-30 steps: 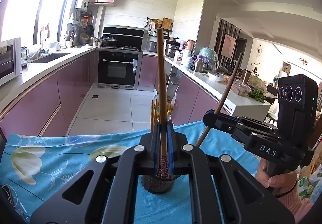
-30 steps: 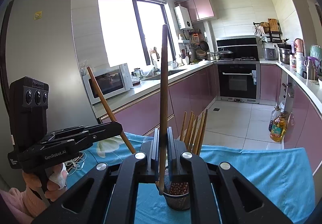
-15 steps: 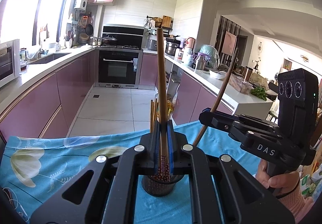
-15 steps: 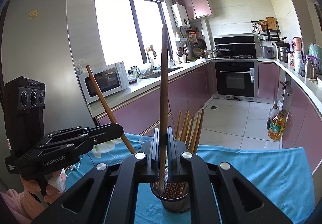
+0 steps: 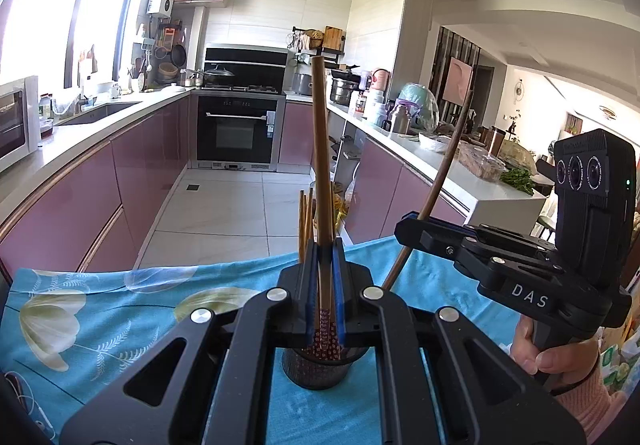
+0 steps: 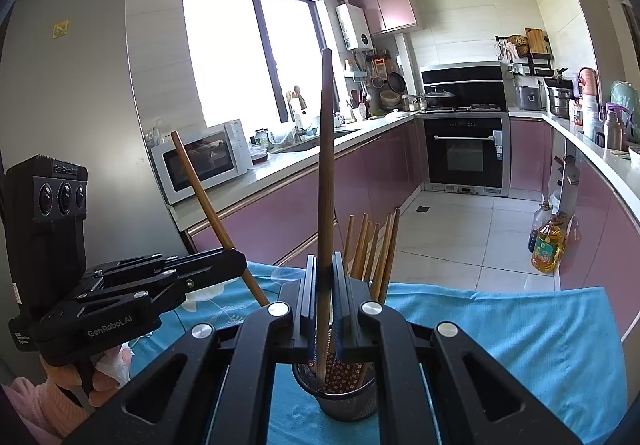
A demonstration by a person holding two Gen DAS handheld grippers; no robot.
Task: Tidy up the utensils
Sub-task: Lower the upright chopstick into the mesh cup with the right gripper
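Note:
A dark mesh utensil cup [image 6: 346, 399] stands on the blue flowered cloth [image 5: 100, 309], with several brown chopsticks [image 6: 374, 245] upright in it. It also shows in the left wrist view [image 5: 316, 369]. My left gripper [image 5: 324, 285] is shut on a brown chopstick [image 5: 322, 157] held upright, its patterned lower end over the cup. My right gripper [image 6: 322, 293] is shut on another brown chopstick [image 6: 326, 173], its lower end reaching into the cup. Each gripper shows in the other's view, the right one [image 5: 404, 229] and the left one [image 6: 236, 261], slanting its chopstick toward the cup.
The cloth covers a table at the near end of a kitchen. Pink cabinets and counters run along both sides, with an oven [image 5: 236, 133] at the far end. A microwave [image 6: 200, 161] stands on the left counter. Oil bottles [image 6: 546, 245] stand on the floor.
Both grippers have come down a little with their chopsticks. The right chopstick's lower end has gone deeper into the cup.

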